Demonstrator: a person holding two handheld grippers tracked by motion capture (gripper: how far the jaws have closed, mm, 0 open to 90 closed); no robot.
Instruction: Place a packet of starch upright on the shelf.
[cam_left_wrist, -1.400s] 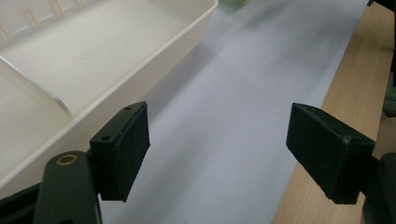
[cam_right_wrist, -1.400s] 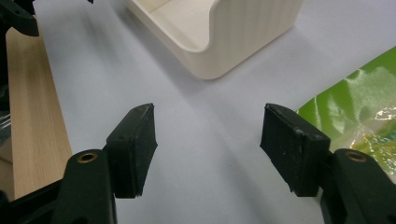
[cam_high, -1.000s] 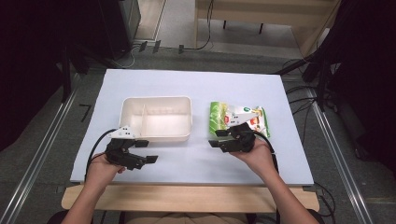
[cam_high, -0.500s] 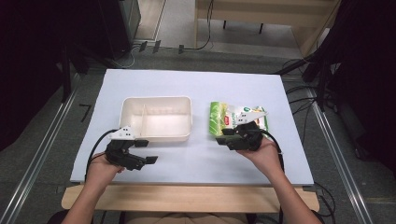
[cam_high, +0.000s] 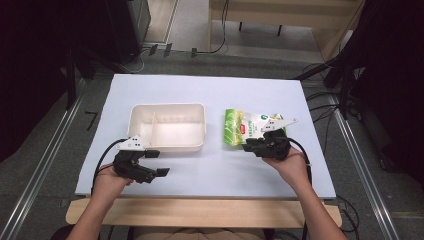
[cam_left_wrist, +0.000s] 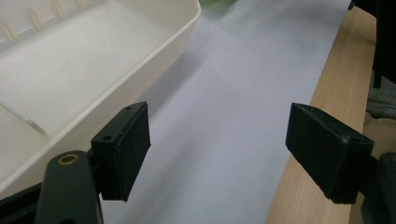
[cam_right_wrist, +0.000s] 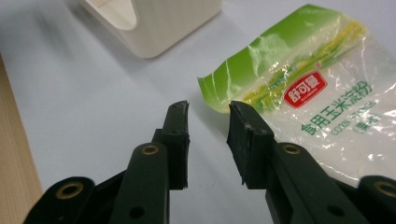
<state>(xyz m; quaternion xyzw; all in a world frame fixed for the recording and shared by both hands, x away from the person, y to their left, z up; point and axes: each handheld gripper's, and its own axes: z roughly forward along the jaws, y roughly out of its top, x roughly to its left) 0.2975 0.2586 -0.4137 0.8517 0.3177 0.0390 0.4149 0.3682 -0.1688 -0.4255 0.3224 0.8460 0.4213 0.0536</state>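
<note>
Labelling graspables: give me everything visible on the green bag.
The bag is a flat, crinkly plastic pouch, green along one edge and clear-white elsewhere, with a red logo and green print. It lies flat on the white table cover, right of the cream tray. The right gripper is open at its near corner, not gripping.

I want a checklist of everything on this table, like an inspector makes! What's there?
Surface: white sheet on a wooden table, mostly bare.
Job's things: cream two-compartment tray, empty; green and clear food bag lying flat to its right, apart from it.
Clutter: nothing seen.
Grippers: left tool wide open by the tray's near wall, holding nothing; right tool partly open at the bag's near corner, not gripping it.
Cables: one black cable loops from the left tool; more on the floor to the right.
Surroundings: metal rails, dark furniture, wooden furniture beyond.
</note>
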